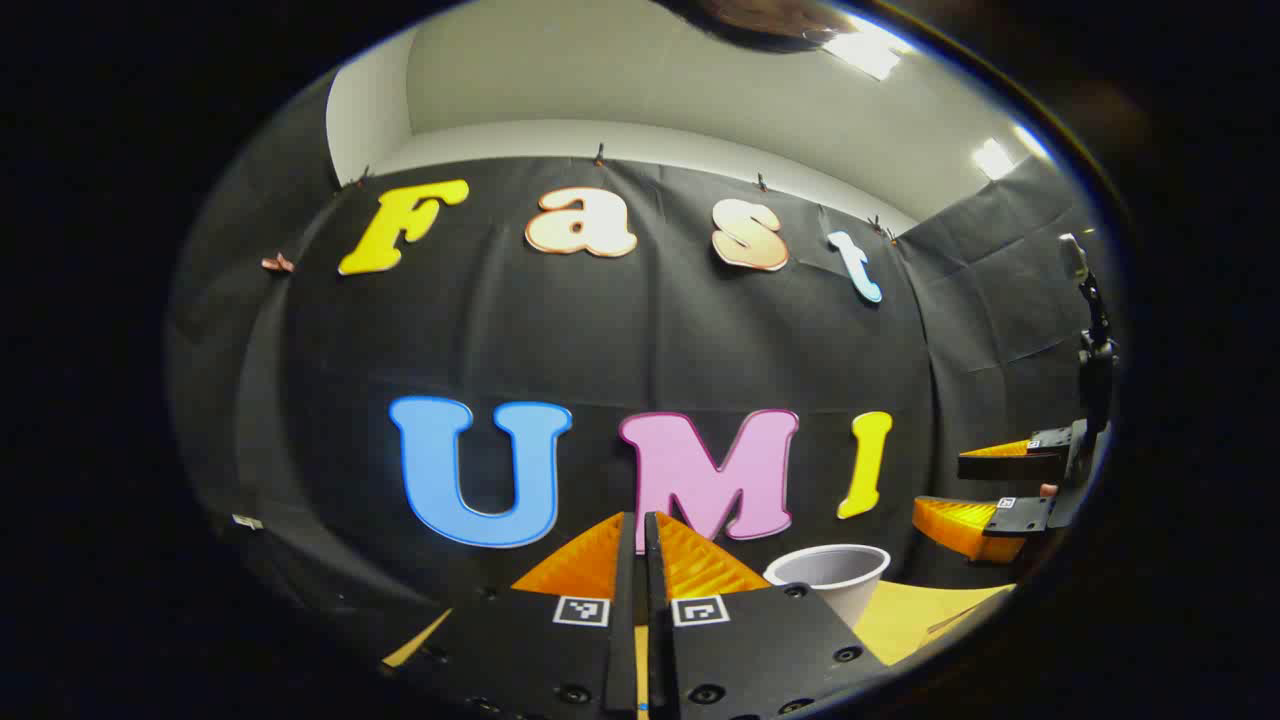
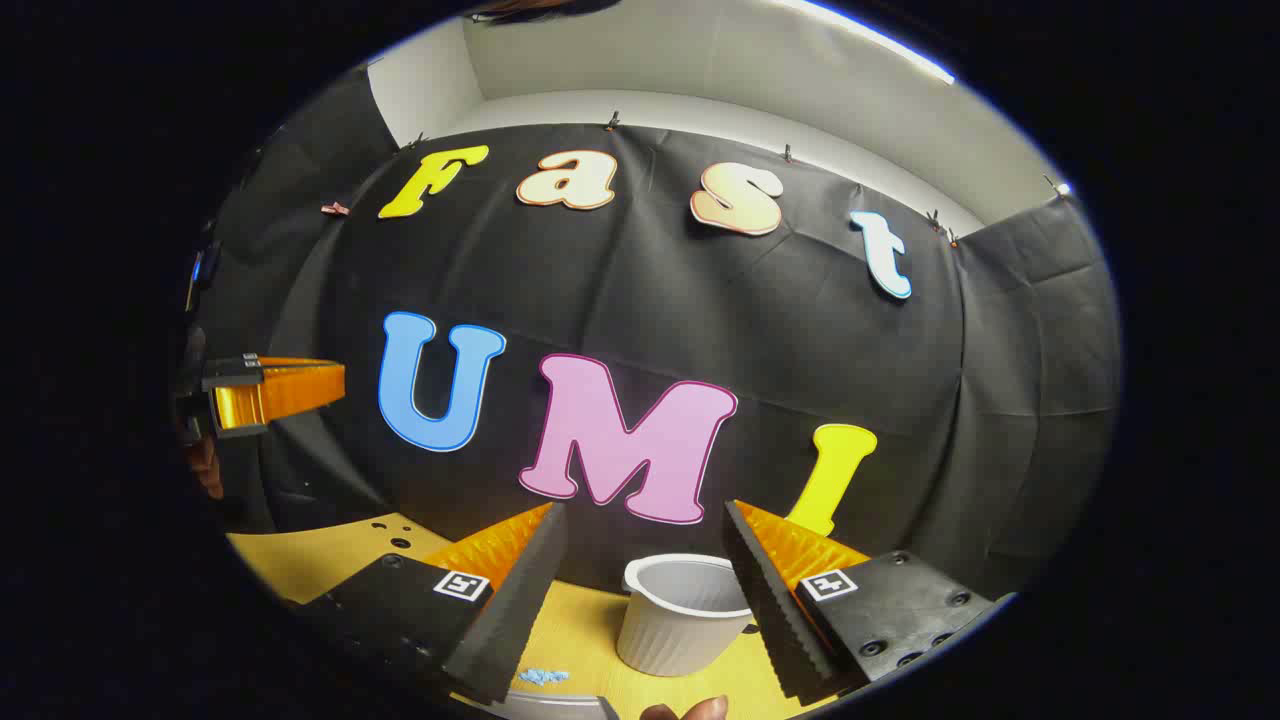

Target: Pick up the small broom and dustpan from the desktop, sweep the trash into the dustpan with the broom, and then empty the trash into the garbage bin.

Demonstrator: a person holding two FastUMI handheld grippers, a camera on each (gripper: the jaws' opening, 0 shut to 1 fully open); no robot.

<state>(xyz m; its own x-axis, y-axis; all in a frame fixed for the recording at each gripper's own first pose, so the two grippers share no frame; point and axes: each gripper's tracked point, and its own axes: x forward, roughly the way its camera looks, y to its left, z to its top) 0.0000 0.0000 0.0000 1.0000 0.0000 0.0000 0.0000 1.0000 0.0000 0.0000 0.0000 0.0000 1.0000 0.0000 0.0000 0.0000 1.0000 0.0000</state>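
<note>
In the left gripper view my left gripper [image 1: 637,520] points at the booth wall, its orange-backed fingers pressed together with nothing seen between them. The white ribbed garbage bin [image 1: 830,578] stands just right of its tips on the yellow desktop [image 1: 925,620]. My right gripper [image 2: 645,545] is open above the desk, and the bin [image 2: 680,618] stands between and beyond its fingers. A few blue scraps of trash [image 2: 543,677] lie near its left finger. A pale grey curved edge [image 2: 560,704] shows at the bottom; I cannot tell what it is.
Each gripper appears in the other's view: the right one [image 1: 945,490] open at the far right, the left one [image 2: 325,385] shut at the far left. A fingertip [image 2: 690,710] pokes in at the bottom. Black cloth walls close off the desk's back and sides.
</note>
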